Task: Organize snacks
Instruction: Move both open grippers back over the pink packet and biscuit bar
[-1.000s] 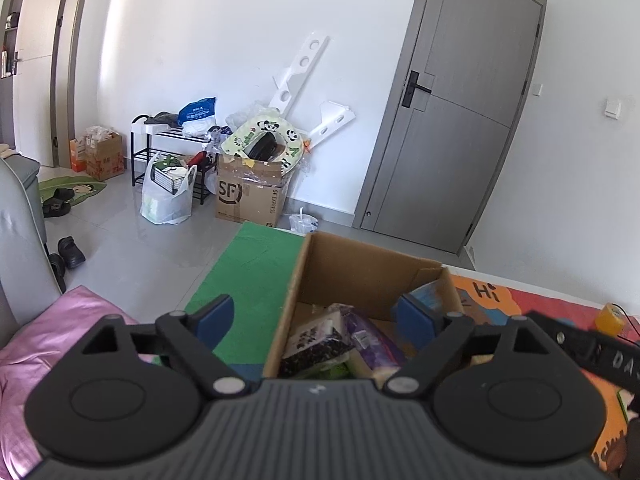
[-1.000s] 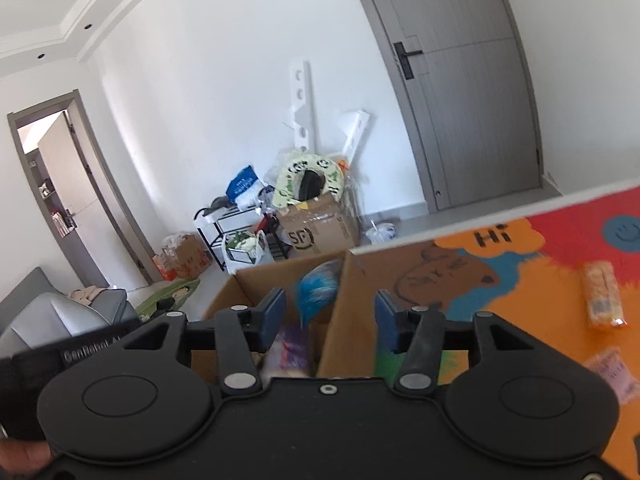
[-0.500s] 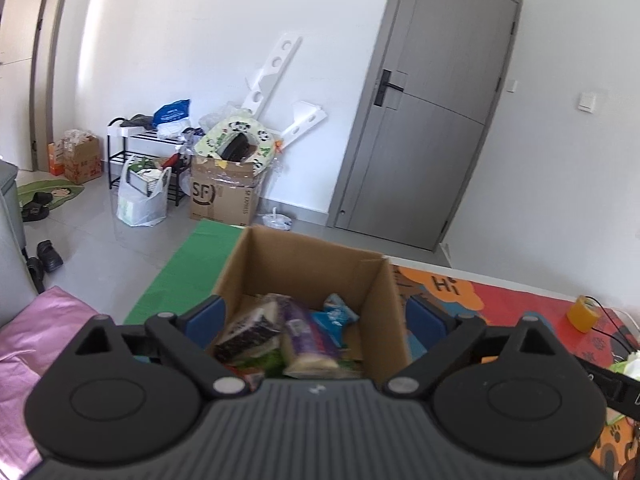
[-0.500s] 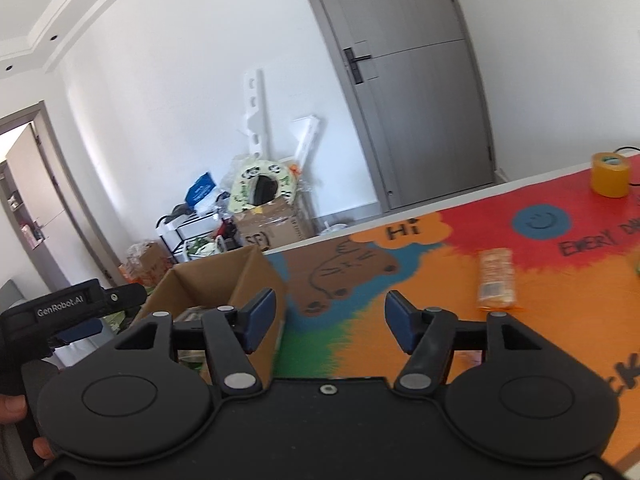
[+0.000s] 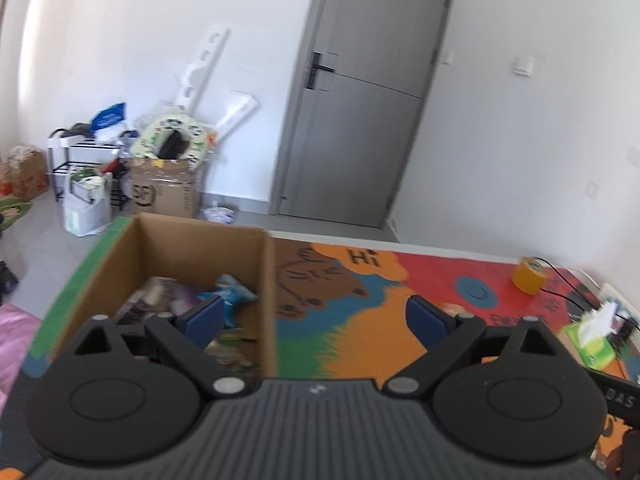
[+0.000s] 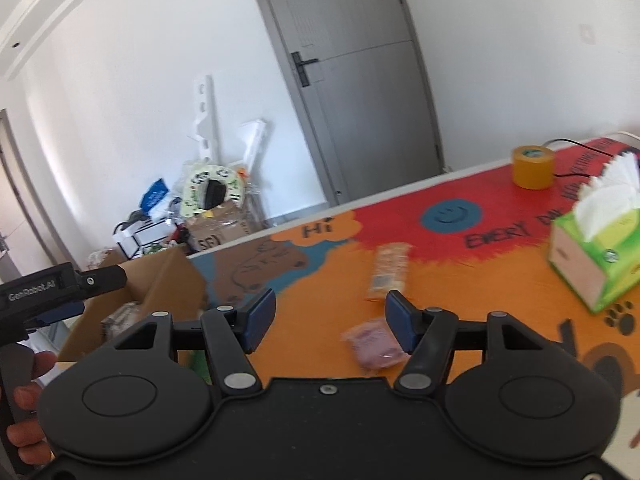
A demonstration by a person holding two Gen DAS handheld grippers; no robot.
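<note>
Snacks lay ahead of the right tool (image 6: pixel 331 322), spread and empty: pink packet (image 6: pixel 374 347) nearest, long packet (image 6: pixel 389 271) lengthwise beyond.

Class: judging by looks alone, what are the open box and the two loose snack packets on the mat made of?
Open box: corrugated cardboard, matte brown, raw edges. Long packet and pink packet: probably thin plastic film, faintly shiny; blur leaves this uncertain.

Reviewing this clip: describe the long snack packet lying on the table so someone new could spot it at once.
Start from the colourful table mat, with the cardboard box at its left end and the green tissue box at its right. Between them, just below the orange "Hi" cloud, lies the long snack packet. It is pale orange and narrow, unlike the small pink packet nearer the right gripper.
</note>
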